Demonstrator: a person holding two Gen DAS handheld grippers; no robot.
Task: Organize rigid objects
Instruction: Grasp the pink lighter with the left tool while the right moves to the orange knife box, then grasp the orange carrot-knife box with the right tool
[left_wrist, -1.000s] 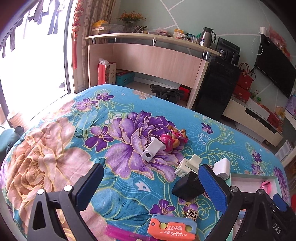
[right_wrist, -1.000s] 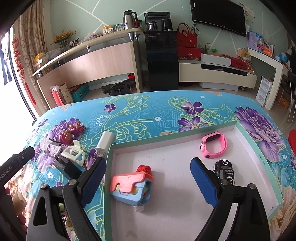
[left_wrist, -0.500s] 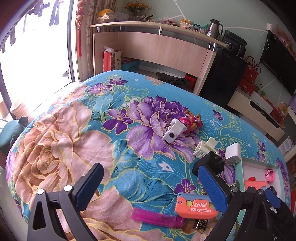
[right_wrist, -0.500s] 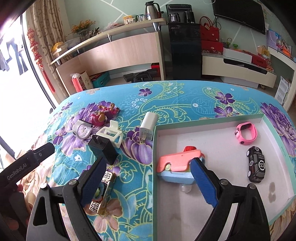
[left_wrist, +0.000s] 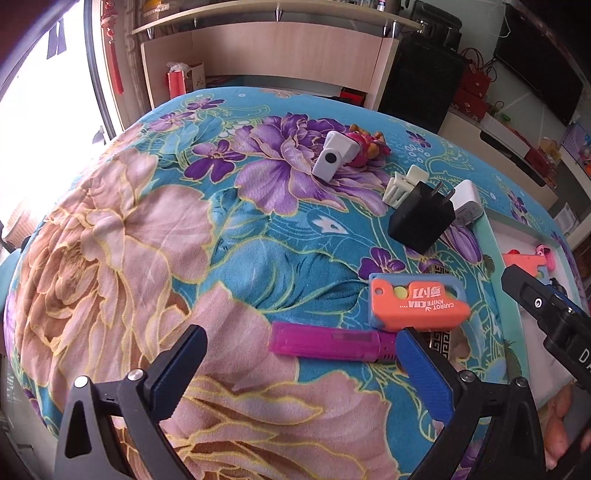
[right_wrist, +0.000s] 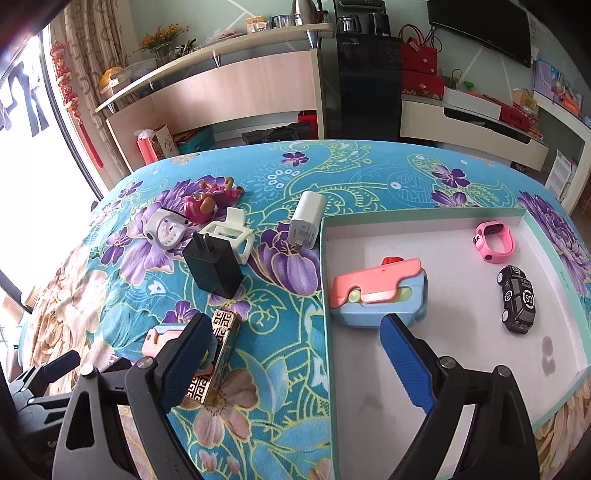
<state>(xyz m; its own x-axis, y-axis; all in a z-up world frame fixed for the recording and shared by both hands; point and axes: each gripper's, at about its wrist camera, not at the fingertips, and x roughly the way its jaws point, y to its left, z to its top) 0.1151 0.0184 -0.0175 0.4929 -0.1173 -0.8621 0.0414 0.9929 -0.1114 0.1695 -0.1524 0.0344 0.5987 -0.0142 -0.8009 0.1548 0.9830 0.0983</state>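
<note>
The left hand-held gripper hangs over the floral bedspread with its 2 blue-padded fingers spread wide and nothing between them. A magenta translucent stick-shaped item lies flat just ahead of it, its right end next to the right fingertip. Just beyond that sits an orange-and-blue carrot knife toy, lying on top of a gold-patterned lighter. Farther out are a black plug adapter, a white charger block, a cream plastic clip, a white watch-like device and a pink doll figure, all loosely grouped on the bedspread.

The right hand-held gripper is likewise wide open and holds nothing. Its left finger is over the gold-patterned lighter, while its right finger is above the floor of the shallow white tray with green rim. Inside the tray, a second pink-and-blue carrot knife toy lies just ahead of the right fingertip, near the tray's left wall. A black toy car rests to the right of it, well apart, and a pink child's watch sits near the far wall. The white charger block lies just outside the tray's far-left corner.
</note>
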